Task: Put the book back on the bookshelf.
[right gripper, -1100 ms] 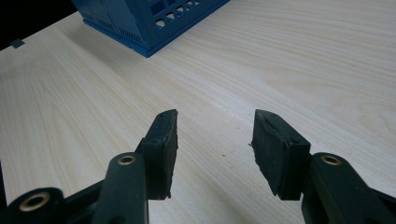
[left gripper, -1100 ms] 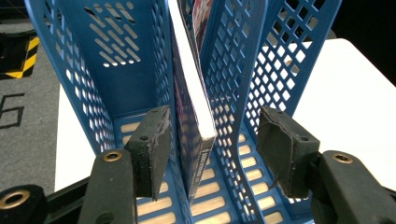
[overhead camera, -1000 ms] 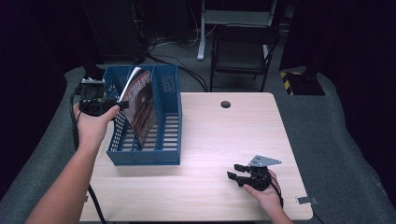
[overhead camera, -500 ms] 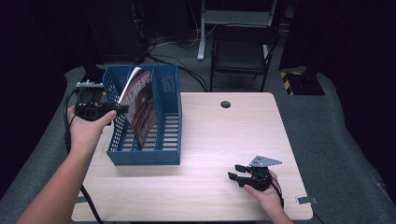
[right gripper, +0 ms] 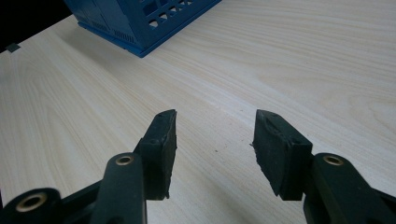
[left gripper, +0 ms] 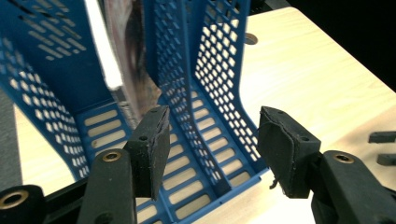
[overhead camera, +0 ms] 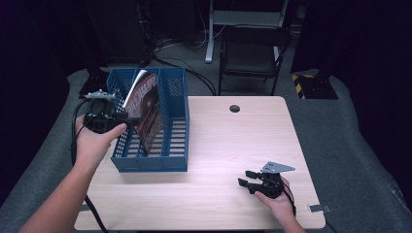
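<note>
A blue slotted file rack (overhead camera: 175, 121) stands on the left part of the pale wooden table (overhead camera: 228, 141). A magazine (overhead camera: 148, 104) with a dark red cover leans on edge in the rack's left side. My left gripper (overhead camera: 130, 119) hovers at the rack's left wall, jaws pointing across toward the magazine. In the left gripper view it (left gripper: 212, 135) is open, nothing between the pads, with the magazine (left gripper: 123, 42) and rack (left gripper: 210, 70) just beyond. My right gripper (overhead camera: 246, 182) rests low near the table's front right; it (right gripper: 215, 135) stands open over bare wood.
A round cable hole (overhead camera: 234, 108) sits near the table's far edge. A dark chair (overhead camera: 252, 53) stands behind the table. The rack's near corner (right gripper: 140, 28) lies far ahead of the right jaws. A small grey tab (overhead camera: 318, 208) lies at the front right corner.
My left hand has slid a little toward the near side along the rack's left wall. The magazine, the rack and the right gripper have kept their places.
</note>
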Motion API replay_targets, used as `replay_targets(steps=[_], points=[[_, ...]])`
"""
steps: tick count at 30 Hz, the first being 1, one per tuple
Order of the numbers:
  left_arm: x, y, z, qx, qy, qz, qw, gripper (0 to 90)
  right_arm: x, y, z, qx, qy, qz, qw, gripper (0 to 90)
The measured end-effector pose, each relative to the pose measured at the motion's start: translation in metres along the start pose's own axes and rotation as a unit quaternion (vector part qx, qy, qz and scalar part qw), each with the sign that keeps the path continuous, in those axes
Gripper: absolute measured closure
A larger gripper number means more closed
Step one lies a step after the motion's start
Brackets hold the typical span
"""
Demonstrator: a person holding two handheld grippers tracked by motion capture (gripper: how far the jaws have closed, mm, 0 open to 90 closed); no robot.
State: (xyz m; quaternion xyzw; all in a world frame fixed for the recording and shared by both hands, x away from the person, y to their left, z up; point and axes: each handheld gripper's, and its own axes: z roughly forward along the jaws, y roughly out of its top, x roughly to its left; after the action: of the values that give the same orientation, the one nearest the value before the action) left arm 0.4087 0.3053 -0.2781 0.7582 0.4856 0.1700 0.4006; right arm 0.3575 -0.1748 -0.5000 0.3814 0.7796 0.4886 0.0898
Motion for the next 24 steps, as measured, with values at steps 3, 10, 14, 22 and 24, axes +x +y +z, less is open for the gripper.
replay_targets(steps=[3,10,14,22,24], points=[[-0.005,-0.002,-0.003,0.003,-0.010,0.013,0.9999,44.3,0.001,0.000,0.000,0.003,-0.001,-0.003,1.0000,49.2],[-0.017,-0.010,-0.005,0.011,-0.028,0.032,0.9990,44.3,0.002,0.000,0.001,-0.003,-0.004,-0.001,1.0000,49.1],[-0.024,-0.017,-0.001,0.013,-0.039,0.036,0.9985,44.2,0.002,0.001,0.001,0.004,0.002,0.000,1.0000,49.1],[-0.036,-0.034,0.012,0.024,-0.062,0.049,0.9966,44.2,0.002,0.001,0.002,0.002,0.001,-0.002,1.0000,48.9],[-0.039,-0.039,0.016,0.029,-0.066,0.052,0.9961,44.3,0.002,0.001,0.002,0.002,0.001,-0.004,1.0000,48.9]])
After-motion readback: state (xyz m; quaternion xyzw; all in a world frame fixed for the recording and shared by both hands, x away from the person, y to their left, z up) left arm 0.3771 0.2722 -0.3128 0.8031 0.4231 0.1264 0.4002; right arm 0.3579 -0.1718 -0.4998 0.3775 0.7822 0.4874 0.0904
